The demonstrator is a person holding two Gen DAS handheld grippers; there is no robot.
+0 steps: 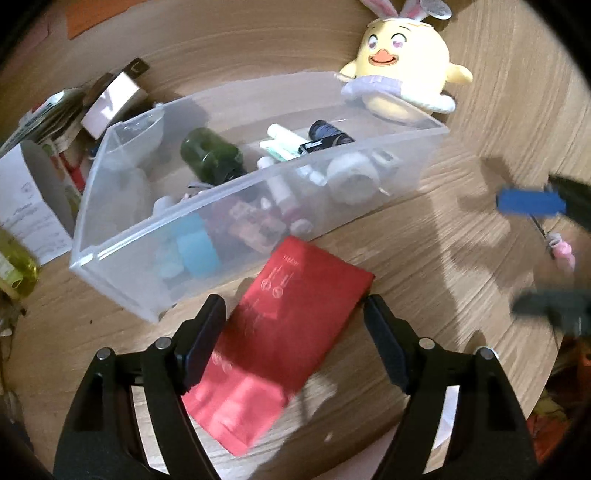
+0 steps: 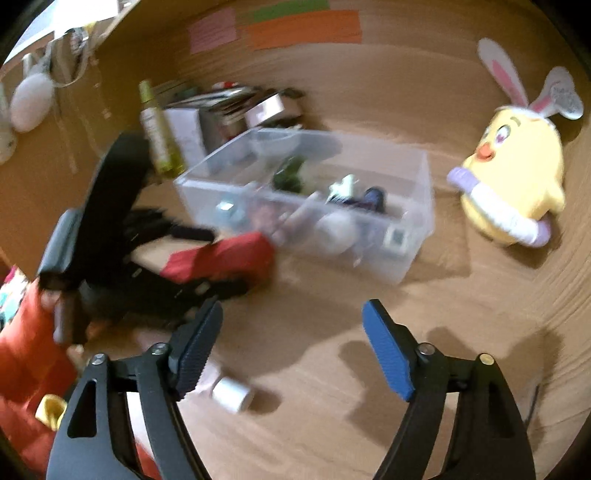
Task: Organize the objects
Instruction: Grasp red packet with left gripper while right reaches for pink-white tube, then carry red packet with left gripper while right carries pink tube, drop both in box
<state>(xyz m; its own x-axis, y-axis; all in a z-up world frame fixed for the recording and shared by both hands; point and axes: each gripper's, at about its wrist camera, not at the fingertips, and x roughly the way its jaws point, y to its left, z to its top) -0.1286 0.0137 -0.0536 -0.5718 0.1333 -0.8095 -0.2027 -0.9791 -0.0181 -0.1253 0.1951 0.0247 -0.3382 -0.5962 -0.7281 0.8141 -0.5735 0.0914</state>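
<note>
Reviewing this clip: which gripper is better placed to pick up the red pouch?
Left. The left gripper stands open with the red pouch lying between its fingers on the table. The right gripper is open over bare wood, off to the side.

Round wood-grain table (image 1: pixel 424 258) under warm light; orange (image 2: pixel 306 29), pink (image 2: pixel 212 29) and green paper strips (image 2: pixel 288 7) near far edge.

Lit warmly and evenly from above, with soft shadows thrown on the table (image 1: pixel 424 258) ahead of each tool. Bent strongly by fisheye, with black vignetting at the corners. Sharp enough in the left wrist view; smeared by motion blur in the right wrist view, worst left of the tool.
</note>
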